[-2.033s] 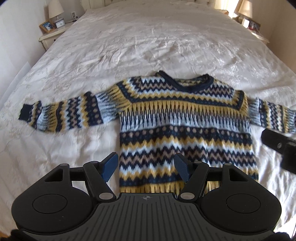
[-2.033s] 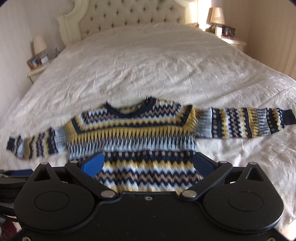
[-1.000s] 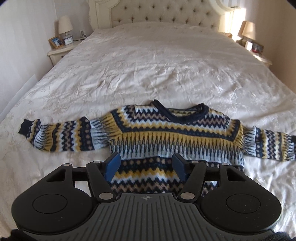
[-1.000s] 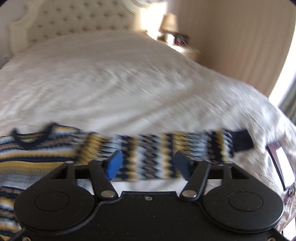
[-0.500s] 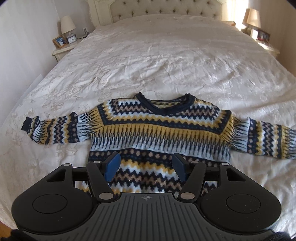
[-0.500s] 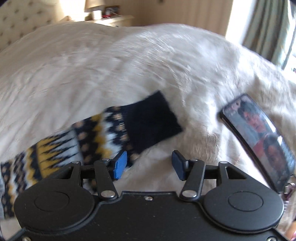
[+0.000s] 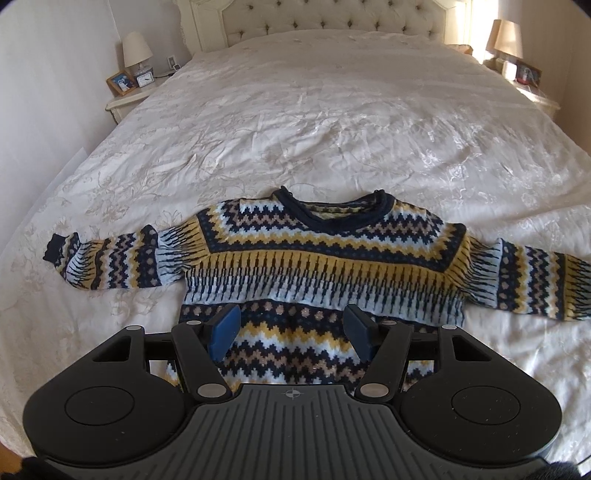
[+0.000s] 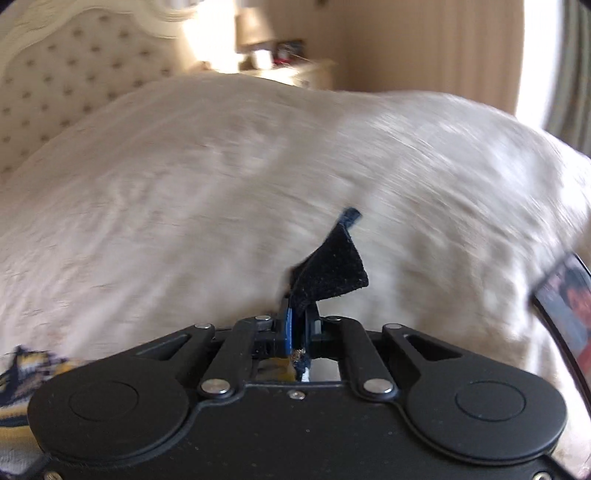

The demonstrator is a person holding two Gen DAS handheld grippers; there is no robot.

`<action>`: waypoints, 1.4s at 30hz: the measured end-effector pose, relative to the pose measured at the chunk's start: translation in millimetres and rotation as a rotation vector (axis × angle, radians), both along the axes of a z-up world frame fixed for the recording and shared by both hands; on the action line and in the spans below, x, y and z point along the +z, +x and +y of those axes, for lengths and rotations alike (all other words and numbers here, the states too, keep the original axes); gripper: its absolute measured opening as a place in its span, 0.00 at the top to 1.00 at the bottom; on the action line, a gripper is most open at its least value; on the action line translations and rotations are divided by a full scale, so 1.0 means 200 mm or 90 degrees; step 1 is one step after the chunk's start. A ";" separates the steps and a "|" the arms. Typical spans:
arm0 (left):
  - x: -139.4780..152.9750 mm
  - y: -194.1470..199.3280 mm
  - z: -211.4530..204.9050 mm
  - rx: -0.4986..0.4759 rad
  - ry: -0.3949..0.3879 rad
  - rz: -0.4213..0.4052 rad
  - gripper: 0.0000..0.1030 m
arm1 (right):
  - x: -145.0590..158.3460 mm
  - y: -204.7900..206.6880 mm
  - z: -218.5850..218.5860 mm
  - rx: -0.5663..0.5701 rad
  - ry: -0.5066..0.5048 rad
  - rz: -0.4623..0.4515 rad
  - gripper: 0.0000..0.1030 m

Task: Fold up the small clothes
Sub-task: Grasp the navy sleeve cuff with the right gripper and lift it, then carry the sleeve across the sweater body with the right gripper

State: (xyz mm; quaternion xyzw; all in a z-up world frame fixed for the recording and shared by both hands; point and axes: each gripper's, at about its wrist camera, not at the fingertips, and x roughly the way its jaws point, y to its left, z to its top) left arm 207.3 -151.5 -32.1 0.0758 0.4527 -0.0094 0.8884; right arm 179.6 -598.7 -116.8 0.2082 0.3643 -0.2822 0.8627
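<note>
Sweater, small, knitted in navy, mustard, pale-blue and tan zigzag bands (image 7: 325, 258), lies flat and face up on the cream embroidered bedspread (image 7: 332, 110), neckline toward the tufted cream headboard (image 7: 332, 18), both sleeves spread out sideways. Left gripper (image 7: 291, 326) hovers over the lower body of the garment, blue-padded jaws standing apart with patterned knit visible between and below them; pads not pressing on anything. Left sleeve ends in a navy cuff (image 7: 53, 248) lying on the bedspread, well apart from this gripper. Right gripper (image 8: 300, 314) has just been closing and its jaws are now together, clamped on the navy ribbed cuff of the other sleeve (image 8: 328, 269); the cuff sticks up above the fingertips as a crumpled dark flap, with a bit of yellow and white knit showing under the jaws. Right wrist view is motion-blurred. A corner of the sweater's patterned knit shows at the lower left of that view. Dark-framed phone or tablet with a lit picture (image 8: 561, 295) lies on the bedspread at the right edge. Bedside table with white lamp, photo frame and small clock (image 7: 133, 85) stands left of the bed.
</note>
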 end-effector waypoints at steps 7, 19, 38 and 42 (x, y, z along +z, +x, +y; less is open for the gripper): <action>-0.01 0.05 0.24 -0.013 -0.026 -0.010 0.41 | 0.27 0.29 0.46 0.110 -0.008 -0.042 0.89; -0.05 0.07 0.81 0.056 -0.020 -0.006 0.41 | 0.38 0.78 1.59 0.359 0.067 -0.130 0.89; -0.17 0.20 1.23 0.063 -0.018 0.030 0.41 | -0.10 0.91 2.31 0.505 0.095 -0.007 0.60; -0.19 0.32 1.15 0.026 -0.029 0.027 0.41 | -0.08 0.86 2.15 0.463 0.057 0.025 0.60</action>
